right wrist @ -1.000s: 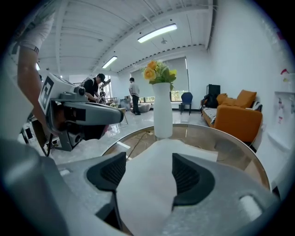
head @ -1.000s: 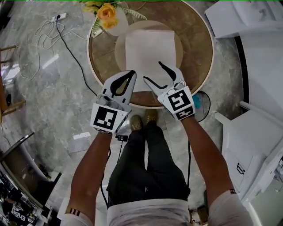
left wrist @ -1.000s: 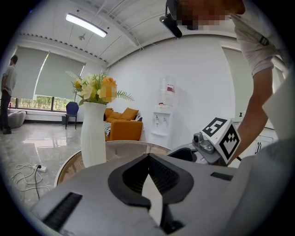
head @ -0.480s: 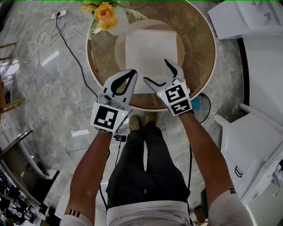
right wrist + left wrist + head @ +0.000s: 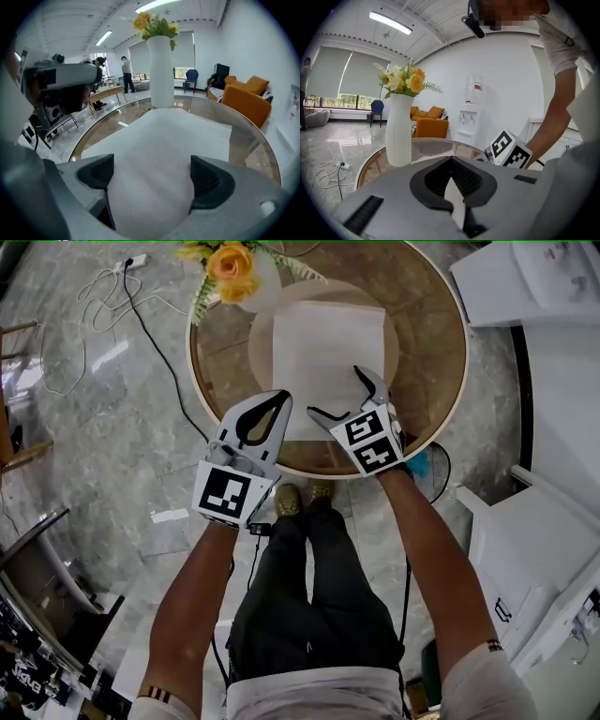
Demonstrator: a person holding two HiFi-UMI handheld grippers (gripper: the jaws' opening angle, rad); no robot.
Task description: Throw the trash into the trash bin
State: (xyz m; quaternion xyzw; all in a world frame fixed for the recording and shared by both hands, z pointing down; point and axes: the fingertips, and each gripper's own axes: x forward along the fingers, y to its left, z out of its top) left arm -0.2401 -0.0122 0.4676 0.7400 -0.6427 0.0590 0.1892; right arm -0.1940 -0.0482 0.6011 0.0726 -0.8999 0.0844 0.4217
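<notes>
A white sheet of paper (image 5: 328, 343) lies flat in the middle of the round glass table (image 5: 427, 381). My right gripper (image 5: 337, 393) hangs over the sheet's near edge, pointing steeply down. Its jaws have just been opening and now stand wide apart. In the right gripper view the sheet (image 5: 159, 140) fills the gap between the pads of the right gripper (image 5: 152, 176), and neither pad presses on it. My left gripper (image 5: 280, 396) is shut and empty at the table's near left rim. In its own view the left gripper (image 5: 451, 159) points across the table.
A white vase (image 5: 258, 282) with yellow flowers stands at the table's far left, beyond the sheet. White furniture (image 5: 553, 521) stands on the right. A cable and power strip (image 5: 131, 263) lie on the floor at left. A round object with blue inside (image 5: 422, 463) sits on the floor under my right arm.
My right gripper has moved forward and down over the sheet's near edge, tipping more steeply, and its jaws have spread wider. The left gripper has stayed put.
</notes>
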